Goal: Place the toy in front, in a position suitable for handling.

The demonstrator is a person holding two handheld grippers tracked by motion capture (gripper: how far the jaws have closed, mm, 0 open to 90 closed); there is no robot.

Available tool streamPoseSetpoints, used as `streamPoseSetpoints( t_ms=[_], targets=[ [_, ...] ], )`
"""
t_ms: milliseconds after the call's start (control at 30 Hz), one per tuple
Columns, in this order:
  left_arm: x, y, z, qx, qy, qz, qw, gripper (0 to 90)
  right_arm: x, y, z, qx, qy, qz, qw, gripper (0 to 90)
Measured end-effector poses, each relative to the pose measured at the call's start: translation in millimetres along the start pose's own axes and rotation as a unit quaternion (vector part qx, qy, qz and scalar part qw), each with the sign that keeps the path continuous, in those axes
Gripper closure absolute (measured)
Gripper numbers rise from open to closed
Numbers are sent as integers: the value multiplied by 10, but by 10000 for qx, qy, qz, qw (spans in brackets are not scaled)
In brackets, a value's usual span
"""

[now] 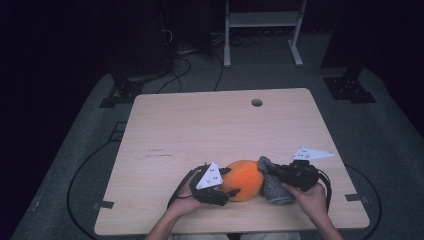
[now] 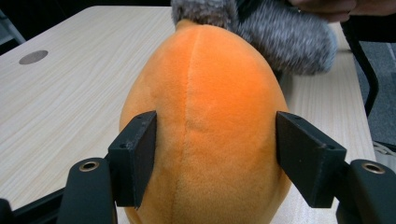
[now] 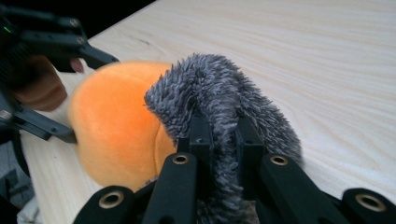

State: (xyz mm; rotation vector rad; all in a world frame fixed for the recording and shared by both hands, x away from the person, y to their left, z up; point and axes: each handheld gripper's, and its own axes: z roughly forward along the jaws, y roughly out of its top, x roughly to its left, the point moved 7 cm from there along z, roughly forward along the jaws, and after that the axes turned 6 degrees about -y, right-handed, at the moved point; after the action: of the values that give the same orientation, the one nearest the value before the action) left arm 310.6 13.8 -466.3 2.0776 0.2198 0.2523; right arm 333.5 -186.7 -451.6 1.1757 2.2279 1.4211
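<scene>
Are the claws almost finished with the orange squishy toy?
Both grabs look done: the left claw squeezes the orange plush, and the right claw pinches its grey fuzzy part. In hand: both hold it over the table. What they'll do with it next isn't visible yet.

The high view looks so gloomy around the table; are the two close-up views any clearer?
High view: dim and soft, the room beyond the table nearly black. Left gripper view: bright, even light, the orange plush sharp, its seam visible. Right gripper view: grey fuzzy part crisp fibre by fibre; the near tongs slightly soft.
</scene>
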Motion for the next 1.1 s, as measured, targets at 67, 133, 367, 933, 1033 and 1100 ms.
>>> streamPoseSetpoints(
  t_ms=[67,133,367,933,1033,1100],
  targets=[
    [-29,15,12,46,-8,143,9999,316,100,100,-55,-254,140,-107,9995,804],
    [-73,31,36,55,-49,234,9997,316,200,183,-70,-406,192,-290,9986,804],
    [-106,44,58,45,-94,299,9995,313,50,51,16,10,-151,-294,9995,804],
    [0,-9,71,71,-168,-456,9988,207,26,0,-22,190,-16,-379,9991,804],
    [-23,7,75,94,-74,-288,9995,241,-80,-3,-67,192,-179,-198,9995,804],
    [-43,12,82,103,-61,-173,9998,251,-34,58,-125,7,-108,-203,9997,803]
  ],
)
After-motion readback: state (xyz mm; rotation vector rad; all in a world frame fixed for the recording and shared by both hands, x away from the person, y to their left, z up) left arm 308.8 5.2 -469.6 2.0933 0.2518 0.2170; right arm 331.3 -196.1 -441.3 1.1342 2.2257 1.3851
